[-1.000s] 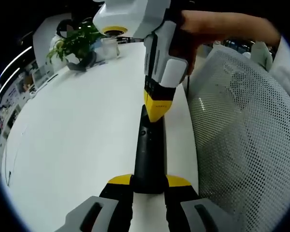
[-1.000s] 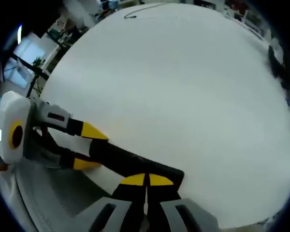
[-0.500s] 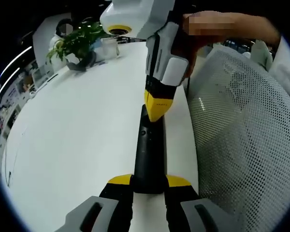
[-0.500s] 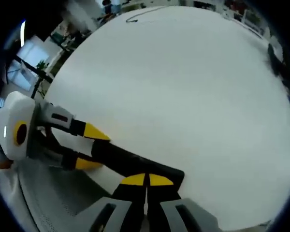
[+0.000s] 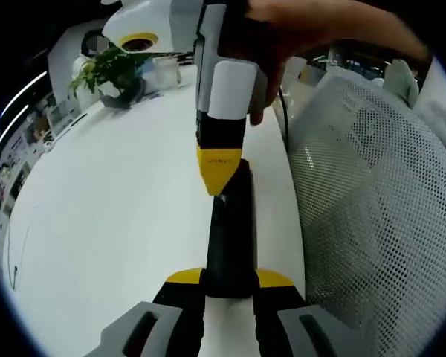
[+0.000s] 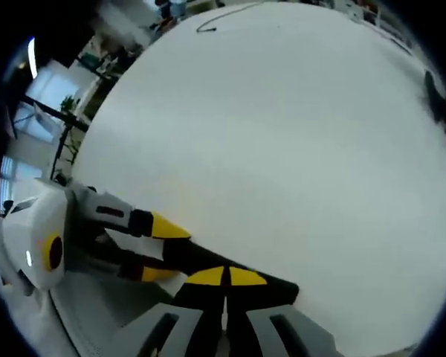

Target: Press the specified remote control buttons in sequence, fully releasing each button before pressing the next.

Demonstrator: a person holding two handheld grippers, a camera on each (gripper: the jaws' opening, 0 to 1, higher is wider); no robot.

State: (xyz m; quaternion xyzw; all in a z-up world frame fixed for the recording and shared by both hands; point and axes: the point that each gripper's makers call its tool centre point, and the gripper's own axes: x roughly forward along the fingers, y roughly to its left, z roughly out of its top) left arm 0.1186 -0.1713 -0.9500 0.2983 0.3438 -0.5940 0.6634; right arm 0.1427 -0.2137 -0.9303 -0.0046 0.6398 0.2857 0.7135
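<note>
In the left gripper view, the left gripper [image 5: 229,281] has its yellow-tipped jaws clamped on the near end of a long black plastic remote control [image 5: 230,238], which lies along the right edge of a broad white table [image 5: 111,223] and points away from the camera. The right gripper [image 5: 218,178], held by a person's hand [image 5: 282,30], comes down from above with its yellow tip drawn to a point, jaws together, touching or just over the remote's upper face near its far end. A white mesh chair back [image 5: 372,201] stands to the right, and a green potted plant [image 5: 115,71] sits at the table's far side. In the right gripper view, the right gripper [image 6: 224,277] shows its jaws pressed together over the black remote [image 6: 208,262], while the left gripper [image 6: 157,249] enters from the left, gripping the remote's other end at the edge of the white table [image 6: 282,149].
</note>
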